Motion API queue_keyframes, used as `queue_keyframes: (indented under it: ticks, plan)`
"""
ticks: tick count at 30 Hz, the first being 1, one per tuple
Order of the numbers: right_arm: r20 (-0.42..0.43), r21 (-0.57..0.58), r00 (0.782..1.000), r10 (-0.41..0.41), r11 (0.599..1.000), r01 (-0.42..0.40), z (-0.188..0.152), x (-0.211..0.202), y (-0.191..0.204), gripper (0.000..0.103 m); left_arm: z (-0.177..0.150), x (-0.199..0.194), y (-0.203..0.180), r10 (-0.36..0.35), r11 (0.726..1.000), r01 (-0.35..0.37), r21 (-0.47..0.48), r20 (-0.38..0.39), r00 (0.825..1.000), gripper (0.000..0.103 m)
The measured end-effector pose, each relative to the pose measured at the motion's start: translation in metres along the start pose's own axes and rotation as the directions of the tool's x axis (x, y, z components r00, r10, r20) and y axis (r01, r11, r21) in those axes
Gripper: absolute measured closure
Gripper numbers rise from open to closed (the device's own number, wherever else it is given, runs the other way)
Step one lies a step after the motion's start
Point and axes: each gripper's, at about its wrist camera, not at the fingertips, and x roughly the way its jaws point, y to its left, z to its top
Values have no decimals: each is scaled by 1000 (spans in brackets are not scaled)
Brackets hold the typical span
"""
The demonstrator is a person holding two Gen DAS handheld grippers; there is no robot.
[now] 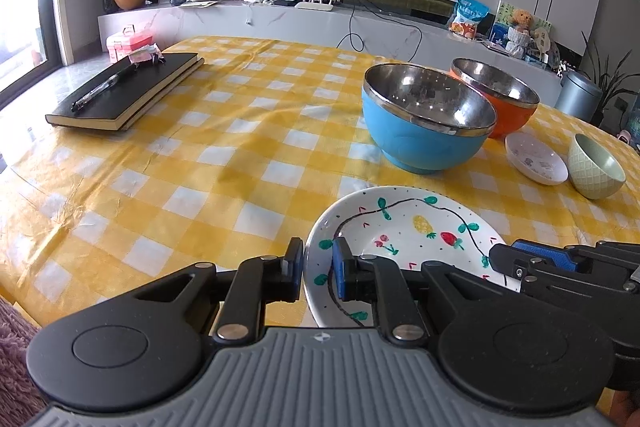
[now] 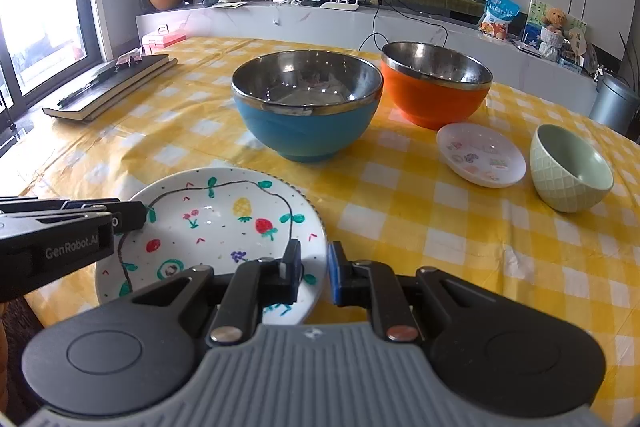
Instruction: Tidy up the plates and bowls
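Painted plate [image 2: 224, 223] pinched by left claw [image 1: 318, 269] and right claw [image 2: 314, 273], plate's whole face only in right view.

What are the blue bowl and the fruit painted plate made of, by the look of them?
Blue bowl: a mirror-bright inside and rim that throw reflections, so likely stainless steel, in a matte blue shell, perhaps plastic. Fruit painted plate: glossy white with hand-drawn fruit, probably glazed ceramic, though melamine can't be ruled out.

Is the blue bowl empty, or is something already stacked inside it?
Empty. The blue bowl stands upright on the checked cloth, and the right wrist view shows only its bare metal lining with reflections; no dish sits in it.
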Motion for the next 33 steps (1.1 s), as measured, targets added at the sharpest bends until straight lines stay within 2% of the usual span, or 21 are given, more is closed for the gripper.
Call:
queue_keyframes:
  ticks: [8, 16, 18, 19, 21, 27, 33]
  plan:
    - [19, -21, 1000, -6, 1000, 7, -2, -1, 2, 91, -1, 2, -6, 24, 998, -25, 51, 10, 1000, 86]
    - [32, -4, 999, 15, 1000, -15, -2, -3, -2, 89, 0, 0, -3, 3, 999, -4, 36, 29, 1000, 85]
    - [46, 13, 999, 27, 1000, -28, -1, -7, -6, 82, 2, -3, -2, 4, 1000, -6, 29, 46, 999, 82]
    - [56, 18, 998, 25, 999, -26, 0, -10, -7, 73, 3, -5, -1, 8, 1000, -9, 25, 57, 998, 81]
    - [71, 30, 997, 13, 999, -15, 1, -14, -10, 72, 5, -9, 0, 5, 1000, -7, 17, 70, 998, 79]
    - [69, 106, 998, -12, 994, 5, 3, -22, -30, 72, 10, -23, -12, -58, 998, 55, 32, 89, 994, 76]
    - [50, 175, 998, -44, 984, 35, 2, -26, -50, 72, 18, -26, -37, -134, 991, 133, 36, 43, 990, 76]
